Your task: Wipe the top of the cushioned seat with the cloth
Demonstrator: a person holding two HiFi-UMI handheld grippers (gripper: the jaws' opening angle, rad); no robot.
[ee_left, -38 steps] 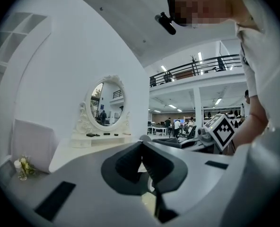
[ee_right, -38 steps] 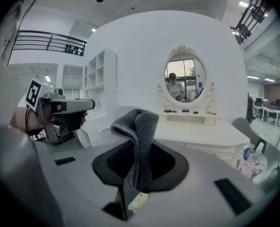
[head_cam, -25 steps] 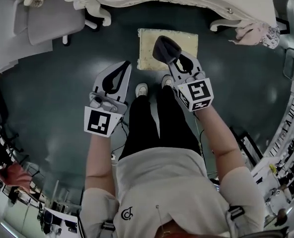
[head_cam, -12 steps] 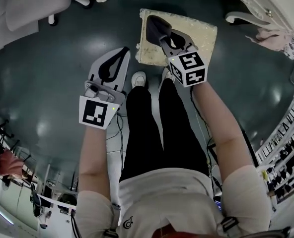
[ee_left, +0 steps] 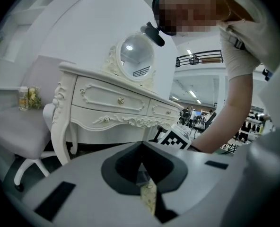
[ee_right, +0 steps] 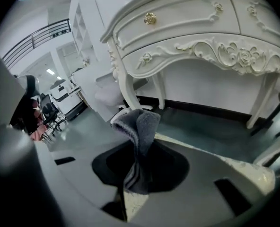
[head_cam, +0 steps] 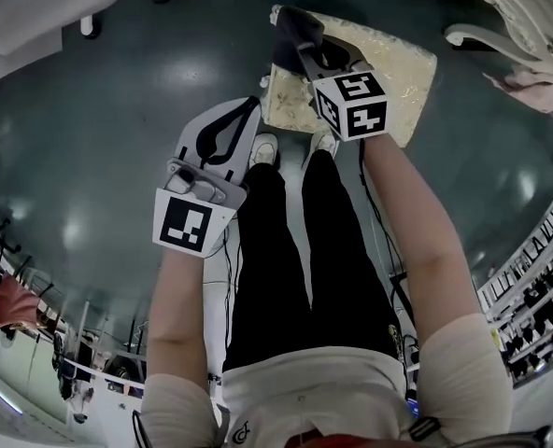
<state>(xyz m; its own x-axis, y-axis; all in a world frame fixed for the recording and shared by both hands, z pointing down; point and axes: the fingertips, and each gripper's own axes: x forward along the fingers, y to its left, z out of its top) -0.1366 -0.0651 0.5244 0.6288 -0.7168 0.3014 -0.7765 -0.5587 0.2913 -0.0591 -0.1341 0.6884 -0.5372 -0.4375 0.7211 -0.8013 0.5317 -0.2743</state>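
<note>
Nearest, above the person's white shoes (head_cam: 263,149), the left hand-held gripper (head_cam: 250,106) hangs over the dark floor (head_cam: 118,110) just beside the cushioned seat (head_cam: 398,59), its jaws drawn together with nothing between them. Just beyond it, the right hand-held gripper (head_cam: 304,50) is clamped on the grey cloth (head_cam: 289,31), which juts out past the jaw tips over the cream seat's left corner; contact with the cushion cannot be made out. Farther off stands a white carved vanity (ee_right: 187,27).
</note>
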